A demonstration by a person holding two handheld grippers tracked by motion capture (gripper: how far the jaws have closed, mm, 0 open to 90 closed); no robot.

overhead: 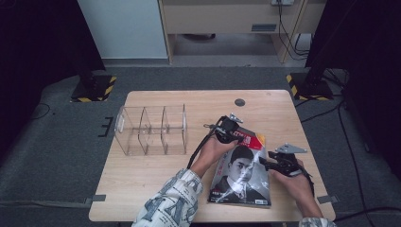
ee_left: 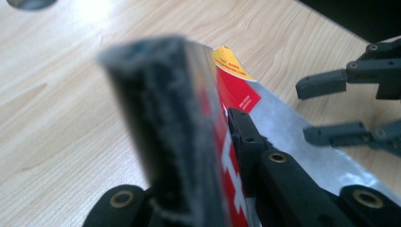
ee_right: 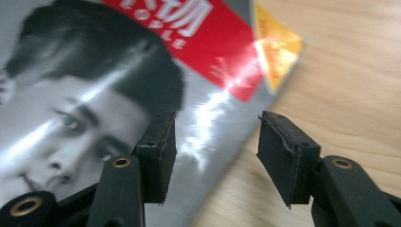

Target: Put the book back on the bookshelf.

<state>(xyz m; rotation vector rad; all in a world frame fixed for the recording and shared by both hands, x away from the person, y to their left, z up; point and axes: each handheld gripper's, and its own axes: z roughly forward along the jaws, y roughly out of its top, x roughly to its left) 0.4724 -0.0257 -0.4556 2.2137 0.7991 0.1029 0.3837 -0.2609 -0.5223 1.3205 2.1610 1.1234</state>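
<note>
Left gripper [overhead: 231, 133] fingers pinch magazine [overhead: 241, 175] (top edge, seemingly).

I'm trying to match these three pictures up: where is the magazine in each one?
High view: magazine lies low and right of centre on the table.
Left gripper view: centre, its edge pinched in the jaws.
Right gripper view: upper left.
Shared landmark: its yellow corner.

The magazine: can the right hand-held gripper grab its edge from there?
Probably yes. The right hand-held gripper is open with the magazine edge right between its jaws, and nothing blocks it.
</note>
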